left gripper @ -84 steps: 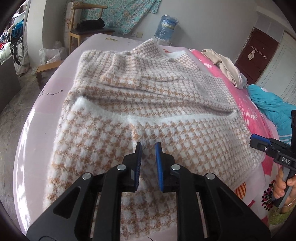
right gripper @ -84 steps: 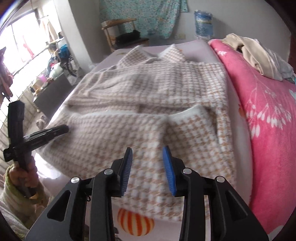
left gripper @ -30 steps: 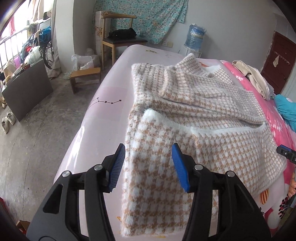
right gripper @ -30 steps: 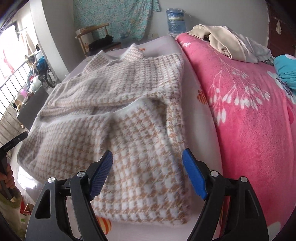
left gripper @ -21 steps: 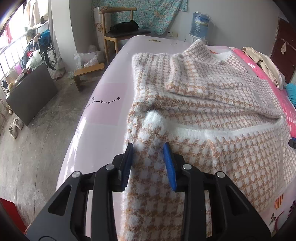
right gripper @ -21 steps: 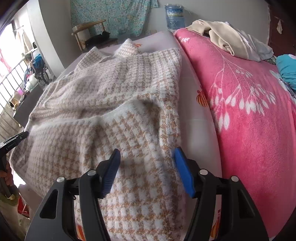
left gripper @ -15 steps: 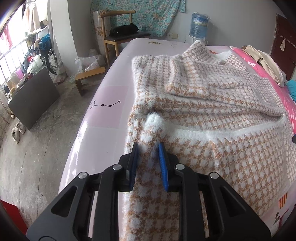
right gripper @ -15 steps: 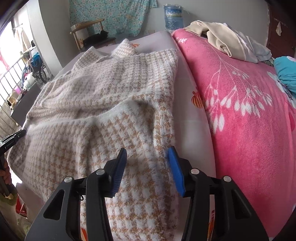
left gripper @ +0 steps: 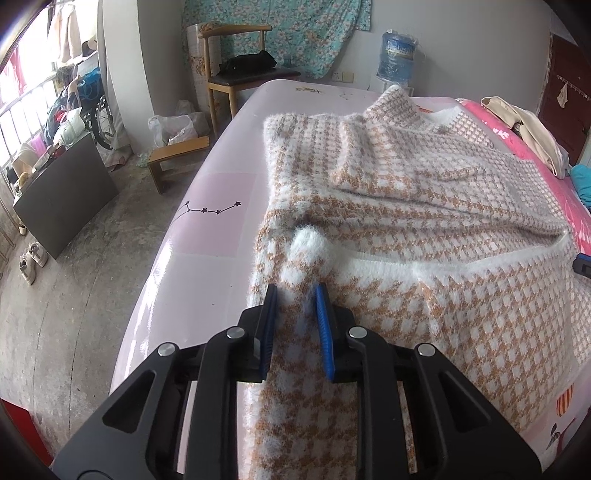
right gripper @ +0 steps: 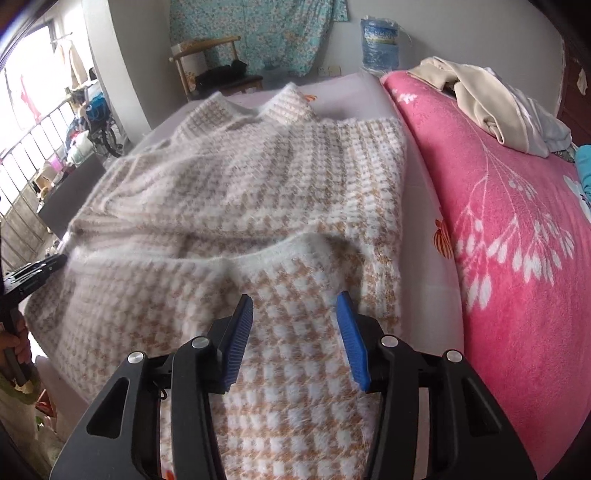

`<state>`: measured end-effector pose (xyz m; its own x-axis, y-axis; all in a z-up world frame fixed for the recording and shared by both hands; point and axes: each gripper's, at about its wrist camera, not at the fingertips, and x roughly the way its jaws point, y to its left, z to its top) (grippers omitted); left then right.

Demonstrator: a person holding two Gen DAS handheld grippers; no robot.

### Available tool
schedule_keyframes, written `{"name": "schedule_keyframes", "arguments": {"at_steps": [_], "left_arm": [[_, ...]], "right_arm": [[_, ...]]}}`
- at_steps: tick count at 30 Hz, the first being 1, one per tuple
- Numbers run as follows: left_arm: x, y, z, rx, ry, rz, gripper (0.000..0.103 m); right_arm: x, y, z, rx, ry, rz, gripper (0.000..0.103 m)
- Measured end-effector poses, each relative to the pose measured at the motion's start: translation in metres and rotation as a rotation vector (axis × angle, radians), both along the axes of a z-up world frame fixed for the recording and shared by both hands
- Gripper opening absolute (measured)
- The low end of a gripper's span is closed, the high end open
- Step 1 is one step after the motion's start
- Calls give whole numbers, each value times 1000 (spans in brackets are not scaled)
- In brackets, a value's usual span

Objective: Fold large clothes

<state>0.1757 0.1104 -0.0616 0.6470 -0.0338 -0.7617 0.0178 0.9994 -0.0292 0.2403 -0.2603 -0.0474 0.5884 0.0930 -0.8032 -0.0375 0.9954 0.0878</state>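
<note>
- Bedroom setting: grey walls, a floral cloth [left gripper: 273, 33] hung on the far wall, a wooden chair [left gripper: 236, 70] below it with a black item on the seat, and bare concrete floor [left gripper: 74, 280] at the left
- Bed [left gripper: 207, 236] with a pale pink sheet printed with a star constellation; a houndstooth sweater [left gripper: 424, 229] in tan and white lies spread across it, its lower portion turned up so that a fuzzy white hem band runs crosswise
- Container: a blue water-cooler bottle [left gripper: 397, 55] stands against the far wall beyond the bed; whether it holds water cannot be told
- Left gripper [left gripper: 295, 291]: jaws narrowed onto a raised tuft of the sweater at its left edge, fabric pinched between the blue pads
- Right gripper [right gripper: 293, 302]: jaws spread wide, over the sweater's lower right part; fabric lies between the blue pads but is not clamped
- Left wrist view only: a low wooden stool [left gripper: 177, 158], a dark board [left gripper: 62, 192] leaning near the window, shoes [left gripper: 31, 258] on the floor, and the tip of the right gripper at the frame's right edge
- Right wrist view only: the full spread of a pink floral blanket [right gripper: 517, 229] beside the sweater, a cream garment pile [right gripper: 487, 103] on it, and the left gripper's handle with the hand [right gripper: 16, 343] that holds it at the frame's left edge
</note>
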Motion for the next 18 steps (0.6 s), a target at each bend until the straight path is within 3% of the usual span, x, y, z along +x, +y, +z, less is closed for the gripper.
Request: {"name": "schedule_keyframes", "arguments": {"at_steps": [10,11,13,18], "left_arm": [[-3,4,-1,-12,-17,-8,19],[-3,4,-1,-7,-22,-9,15],[-5,3,2,-3,-28,-19,9],[-14,2,38,-21,-117,-41,7]], "right_arm": [[-4,-5,-12,-2,65,-40,47],[-4,-5,-12,-4,66,-41,44],[-5,-7,-8,-3,65,-64,8],[-32,-6,30,9,-44,-112,7]]}}
